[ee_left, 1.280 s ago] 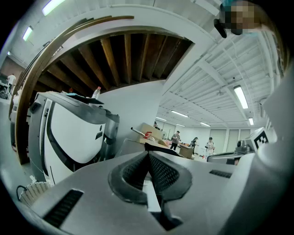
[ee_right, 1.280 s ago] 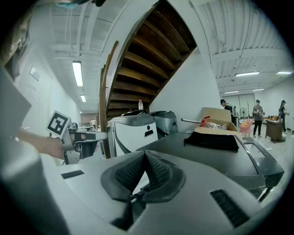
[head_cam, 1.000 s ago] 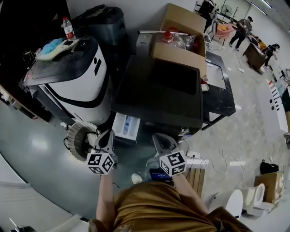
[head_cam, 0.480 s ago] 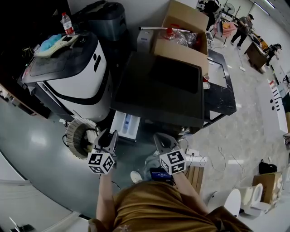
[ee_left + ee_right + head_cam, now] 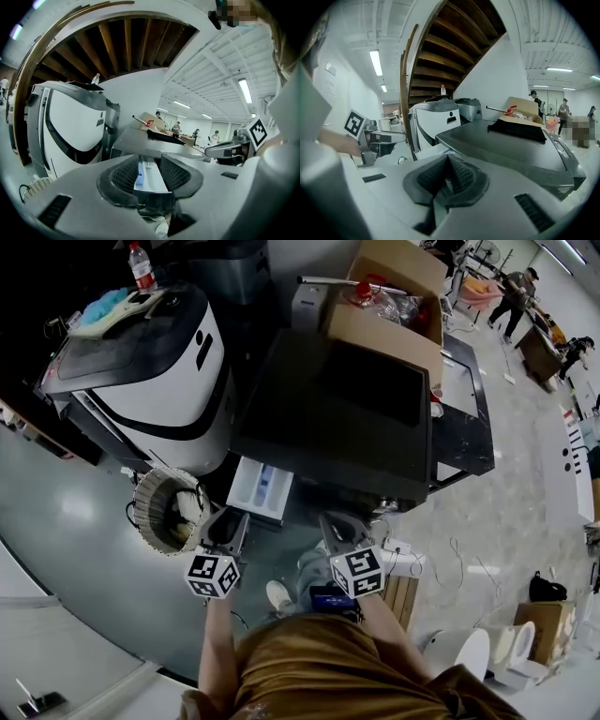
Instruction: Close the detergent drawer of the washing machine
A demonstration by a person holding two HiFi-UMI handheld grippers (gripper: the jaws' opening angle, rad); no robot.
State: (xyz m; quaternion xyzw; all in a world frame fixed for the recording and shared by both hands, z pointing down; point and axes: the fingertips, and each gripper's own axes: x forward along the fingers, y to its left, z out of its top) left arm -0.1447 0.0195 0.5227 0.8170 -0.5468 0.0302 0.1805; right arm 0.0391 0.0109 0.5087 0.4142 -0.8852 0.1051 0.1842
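The washing machine (image 5: 328,418) has a dark flat top and stands in the middle of the head view. Its white detergent drawer (image 5: 262,488) sticks out of the front, pulled open, with a blue insert inside. My left gripper (image 5: 228,521) hovers just in front of the drawer. Its jaws have just been opening and now stand apart. In the left gripper view the drawer (image 5: 149,174) shows in the gap between the open pads of the left gripper (image 5: 147,161), untouched. My right gripper (image 5: 336,523) hangs to the right of the drawer, and in its own view the right gripper (image 5: 449,160) is shut and empty.
A large white and black machine (image 5: 150,371) stands left of the washer, with a water bottle (image 5: 142,273) on top. A woven basket (image 5: 169,512) sits on the floor by the left gripper. A cardboard box (image 5: 384,320) lies behind the washer. A power strip (image 5: 408,554) and cables lie right.
Both grippers have sunk lower, closer to the drawer's front. The left gripper's jaws, together a second ago, now stand apart.
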